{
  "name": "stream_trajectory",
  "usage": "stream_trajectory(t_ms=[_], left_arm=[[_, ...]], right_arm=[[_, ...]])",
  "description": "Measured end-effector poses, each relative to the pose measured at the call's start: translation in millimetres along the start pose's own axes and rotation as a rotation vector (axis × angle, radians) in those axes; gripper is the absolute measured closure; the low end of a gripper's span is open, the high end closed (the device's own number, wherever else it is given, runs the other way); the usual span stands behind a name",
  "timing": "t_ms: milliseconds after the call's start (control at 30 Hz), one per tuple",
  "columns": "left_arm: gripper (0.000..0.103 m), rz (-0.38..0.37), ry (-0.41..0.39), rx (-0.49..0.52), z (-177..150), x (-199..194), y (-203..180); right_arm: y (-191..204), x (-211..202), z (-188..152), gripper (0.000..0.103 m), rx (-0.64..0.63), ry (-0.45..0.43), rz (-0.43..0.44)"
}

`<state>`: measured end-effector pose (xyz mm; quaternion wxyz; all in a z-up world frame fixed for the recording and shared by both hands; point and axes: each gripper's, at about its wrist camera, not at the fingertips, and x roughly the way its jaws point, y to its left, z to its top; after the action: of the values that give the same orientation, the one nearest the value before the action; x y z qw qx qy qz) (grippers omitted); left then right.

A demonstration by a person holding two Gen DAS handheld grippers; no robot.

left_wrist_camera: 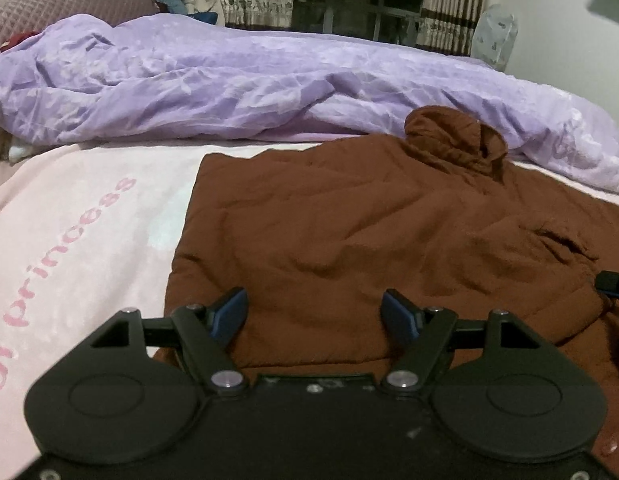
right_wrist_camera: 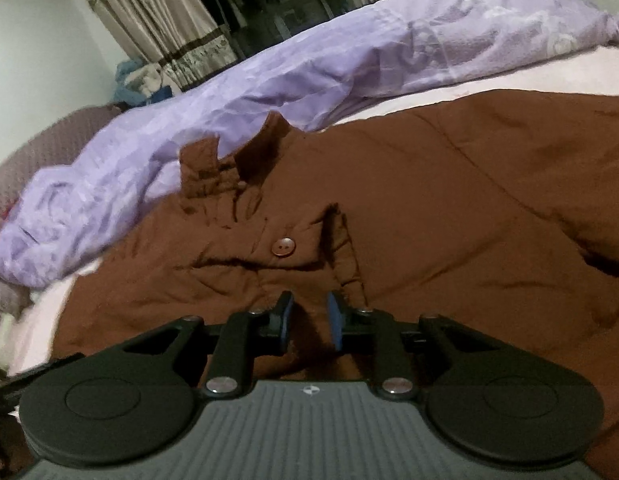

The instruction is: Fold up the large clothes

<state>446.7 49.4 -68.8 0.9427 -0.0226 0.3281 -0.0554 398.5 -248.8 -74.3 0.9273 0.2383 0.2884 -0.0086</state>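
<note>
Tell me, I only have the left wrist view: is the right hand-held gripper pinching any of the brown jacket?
Observer: No. The right hand-held gripper has its jaws a little apart above the brown jacket, and no fabric looks pinched.
Operator: Any fastening showing on that side?
Observer: Yes, one round button lies on the jacket straight ahead of that gripper.
</note>
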Motion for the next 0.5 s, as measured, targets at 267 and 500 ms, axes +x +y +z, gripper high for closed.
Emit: stream_trajectory(t_ms=[267,500], left_arm=[[0.027,-0.001,-0.025,0.015,-1.0,-24.5,-1.0],[0.027,0.022,-0.015,0.02,-3.4,-21.3,-9.7]], right_arm=[[-107.5,-106.6,21.8,0.045,0.206,-0.141,-0.065],[-229.4,-180.1,26.5,0.045,0.36,-0.266,-0.34]])
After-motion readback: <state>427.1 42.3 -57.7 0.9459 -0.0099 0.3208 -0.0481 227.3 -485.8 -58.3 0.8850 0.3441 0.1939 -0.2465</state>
